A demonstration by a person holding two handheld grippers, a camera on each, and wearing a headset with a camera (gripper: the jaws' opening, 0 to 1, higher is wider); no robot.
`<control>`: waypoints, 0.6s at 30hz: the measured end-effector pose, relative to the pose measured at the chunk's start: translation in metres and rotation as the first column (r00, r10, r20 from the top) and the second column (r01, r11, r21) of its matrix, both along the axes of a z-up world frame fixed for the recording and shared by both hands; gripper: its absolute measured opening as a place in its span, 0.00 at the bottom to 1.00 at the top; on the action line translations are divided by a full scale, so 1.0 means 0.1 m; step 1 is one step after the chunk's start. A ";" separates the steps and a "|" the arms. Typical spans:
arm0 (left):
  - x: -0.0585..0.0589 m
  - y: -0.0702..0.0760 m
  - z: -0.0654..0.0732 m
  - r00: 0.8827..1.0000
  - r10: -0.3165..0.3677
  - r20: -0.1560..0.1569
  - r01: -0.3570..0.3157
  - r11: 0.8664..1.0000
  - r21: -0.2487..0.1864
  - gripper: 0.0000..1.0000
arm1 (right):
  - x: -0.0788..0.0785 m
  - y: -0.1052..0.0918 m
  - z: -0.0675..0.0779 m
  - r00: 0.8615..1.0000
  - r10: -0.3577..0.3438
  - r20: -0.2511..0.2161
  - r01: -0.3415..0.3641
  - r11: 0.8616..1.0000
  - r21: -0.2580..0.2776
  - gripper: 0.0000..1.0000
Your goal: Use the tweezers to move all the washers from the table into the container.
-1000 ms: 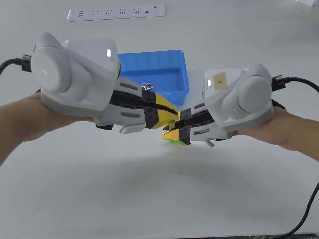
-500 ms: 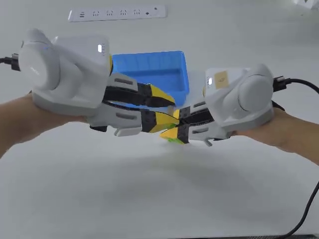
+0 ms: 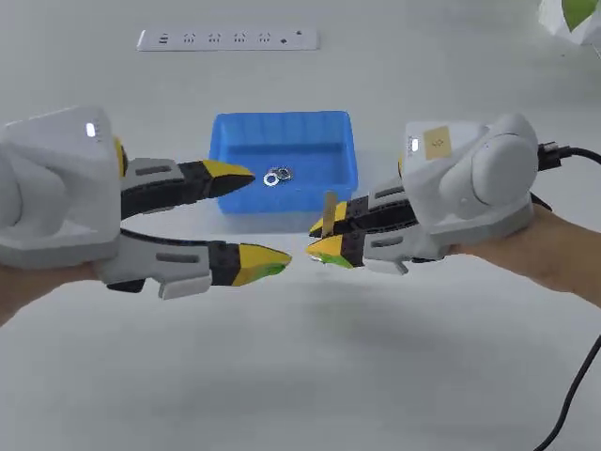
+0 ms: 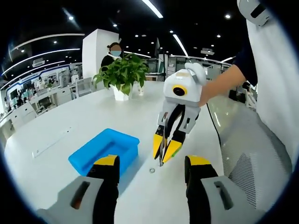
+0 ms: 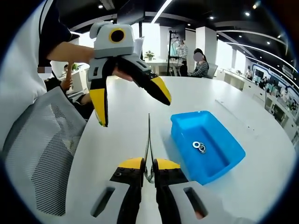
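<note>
White counter (image 3: 300, 376): left gripper (image 3: 269, 216) has opened and withdrawn, leaving tweezers (image 5: 149, 135) clamped in the right gripper (image 3: 317, 244), ready for the stray washer (image 4: 152, 170).

I look over a broad white table (image 3: 300, 376) with a power strip (image 3: 228, 39) near its far edge. A potted plant (image 4: 122, 74) stands on the table's end, with a white pillar (image 4: 96, 49) behind it. Strip lights (image 4: 153, 8) run across a dark ceiling. A grey mesh chair (image 5: 42, 149) stands beside the table, with more desks (image 4: 23, 109) beyond.
</note>
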State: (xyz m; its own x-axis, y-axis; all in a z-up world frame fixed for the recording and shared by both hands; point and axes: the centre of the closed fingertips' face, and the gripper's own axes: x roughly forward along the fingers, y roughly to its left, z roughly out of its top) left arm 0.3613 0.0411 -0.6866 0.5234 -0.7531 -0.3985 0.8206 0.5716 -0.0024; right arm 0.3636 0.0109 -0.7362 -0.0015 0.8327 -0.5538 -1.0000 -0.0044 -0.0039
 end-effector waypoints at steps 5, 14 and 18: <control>0.03 0.19 0.02 0.993 0.116 0.003 -0.116 0.993 -0.020 0.85 | -0.03 0.02 0.08 1.000 0.009 0.009 -0.009 1.000 0.000 0.09; -0.04 0.32 -0.09 0.984 0.179 -0.022 -0.180 0.984 -0.009 0.99 | -0.02 0.07 0.31 1.000 0.007 0.005 -0.008 1.000 0.028 0.09; -0.07 0.36 -0.11 0.979 0.198 -0.038 -0.199 0.979 -0.037 0.99 | 0.08 0.09 0.42 1.000 -0.011 0.003 0.010 0.999 0.043 0.09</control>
State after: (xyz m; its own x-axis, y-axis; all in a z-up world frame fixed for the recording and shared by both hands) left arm 0.3545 0.0773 -0.6979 0.6511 -0.6512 -0.3899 0.6897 0.7220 -0.0542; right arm 0.3712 0.0196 -0.6944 0.0091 0.8557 -0.5174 -1.0000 0.0063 -0.0071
